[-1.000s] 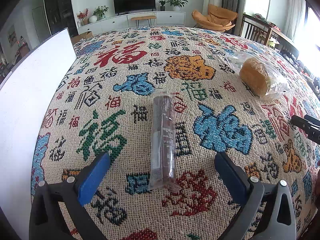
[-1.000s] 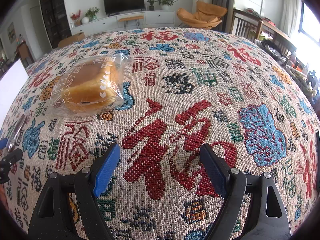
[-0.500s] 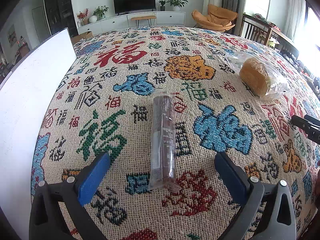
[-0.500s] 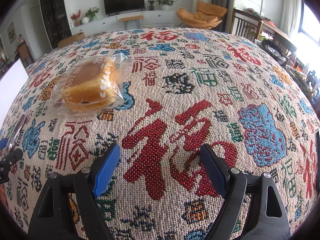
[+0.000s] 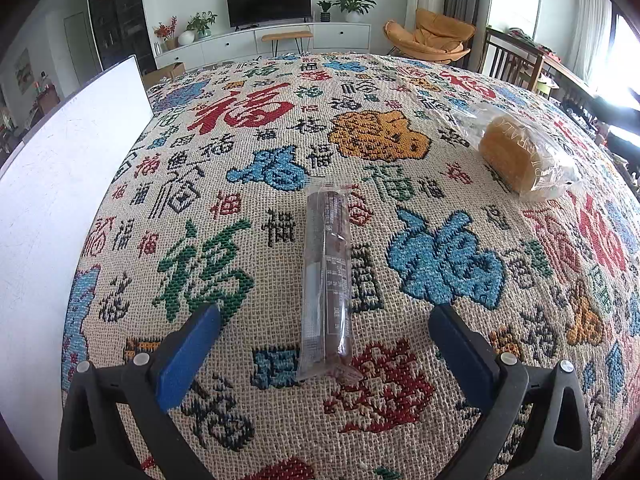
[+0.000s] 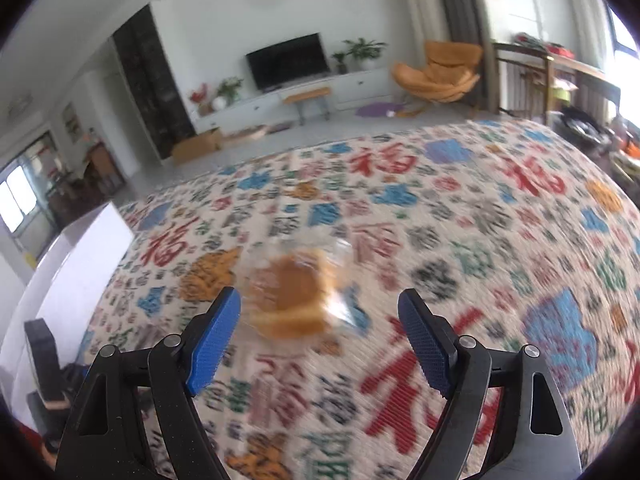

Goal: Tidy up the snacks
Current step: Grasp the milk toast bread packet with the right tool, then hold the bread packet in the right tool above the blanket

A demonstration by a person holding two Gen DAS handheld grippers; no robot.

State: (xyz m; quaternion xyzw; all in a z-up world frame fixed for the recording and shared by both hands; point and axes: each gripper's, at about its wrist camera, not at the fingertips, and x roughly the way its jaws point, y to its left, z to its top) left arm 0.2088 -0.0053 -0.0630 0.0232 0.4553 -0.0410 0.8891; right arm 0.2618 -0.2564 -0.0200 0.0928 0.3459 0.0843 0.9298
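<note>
A long brown snack stick in a clear wrapper point(image 5: 327, 280) lies on the patterned tablecloth point(image 5: 240, 160), pointing away from me. My left gripper point(image 5: 324, 344) is open, its blue pads either side of the wrapper's near end, not touching it. A bagged loaf of bread point(image 5: 520, 158) lies at the right. In the blurred right wrist view the bread point(image 6: 294, 292) sits just beyond and between the pads of my open, empty right gripper point(image 6: 320, 312).
A white box point(image 5: 52, 184) stands along the table's left edge; it also shows in the right wrist view point(image 6: 76, 280). The left gripper's body point(image 6: 44, 364) shows at the lower left there. Chairs and a TV unit stand beyond the table.
The right gripper has lifted and swung left, now facing the bread with the view blurred. The left gripper and the snack stick have not moved.
</note>
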